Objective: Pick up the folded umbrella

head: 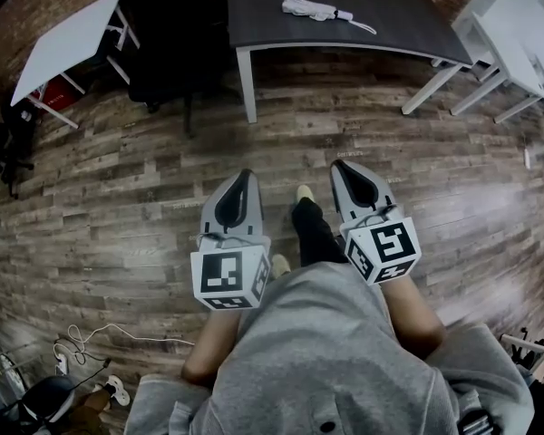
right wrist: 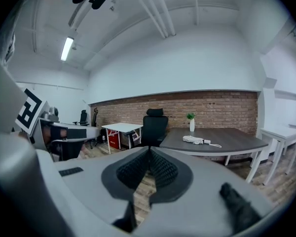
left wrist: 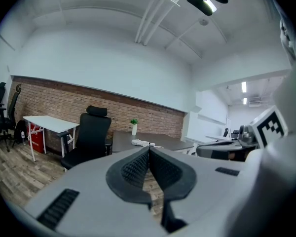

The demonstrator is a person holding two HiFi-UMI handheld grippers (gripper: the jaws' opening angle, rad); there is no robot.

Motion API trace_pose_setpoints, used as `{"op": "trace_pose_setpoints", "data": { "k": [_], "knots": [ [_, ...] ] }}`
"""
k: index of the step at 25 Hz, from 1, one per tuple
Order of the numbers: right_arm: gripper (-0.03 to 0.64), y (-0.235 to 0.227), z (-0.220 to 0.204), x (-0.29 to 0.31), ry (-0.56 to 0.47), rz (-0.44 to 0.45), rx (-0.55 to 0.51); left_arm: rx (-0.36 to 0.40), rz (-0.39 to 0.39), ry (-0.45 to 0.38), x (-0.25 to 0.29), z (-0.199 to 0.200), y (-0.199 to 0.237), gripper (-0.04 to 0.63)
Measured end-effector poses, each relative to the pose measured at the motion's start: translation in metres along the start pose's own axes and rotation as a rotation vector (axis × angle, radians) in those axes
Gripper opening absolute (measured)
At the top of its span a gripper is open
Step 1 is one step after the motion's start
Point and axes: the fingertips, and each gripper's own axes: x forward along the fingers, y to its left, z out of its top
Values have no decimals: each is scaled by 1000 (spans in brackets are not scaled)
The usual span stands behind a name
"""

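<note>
The folded umbrella (head: 317, 9) is white. It lies flat on top of the dark bench (head: 408, 25), about in the middle of it, away from the near edge. Its thin strap (head: 364, 26) trails out toward the right end of the bench. Nothing touches the umbrella.

A small plant in a white vase (right wrist: 191, 123) stands upright on the same bench, close to the far edge by the brick wall (right wrist: 222, 110). It is behind the umbrella and apart from it.

The left tool (head: 246, 174) is closed. Its two black jaws press together at the tips and there is nothing between them. The right tool (head: 337, 164) is closed in the same way, and nothing is in it either. Both tools are held out over the wood floor (head: 118, 179), side by side, pointing toward the dark bench. They are well apart from the bench and from the umbrella.

The person wears a grey top (head: 335, 361). One leg in dark trousers (head: 315, 229) shows between the two tools, with a pale shoe (head: 304, 191) at the end of it.

A black chair (head: 163, 25) stands just beside the left end of the dark bench. Farther to the left is a white bench (head: 68, 43) with something red (head: 50, 91) under it. More white benches (head: 517, 34) stand off to the right side of the room. A white cord (head: 91, 338) lies on the floor near the person's left.
</note>
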Motion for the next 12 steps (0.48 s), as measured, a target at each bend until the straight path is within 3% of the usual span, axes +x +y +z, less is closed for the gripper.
{"op": "trace_pose_setpoints", "data": {
  "k": [12],
  "knots": [
    [25,-72,3,56,13,-20,46,17,-11,54,85,4,5,14]
  ]
}}
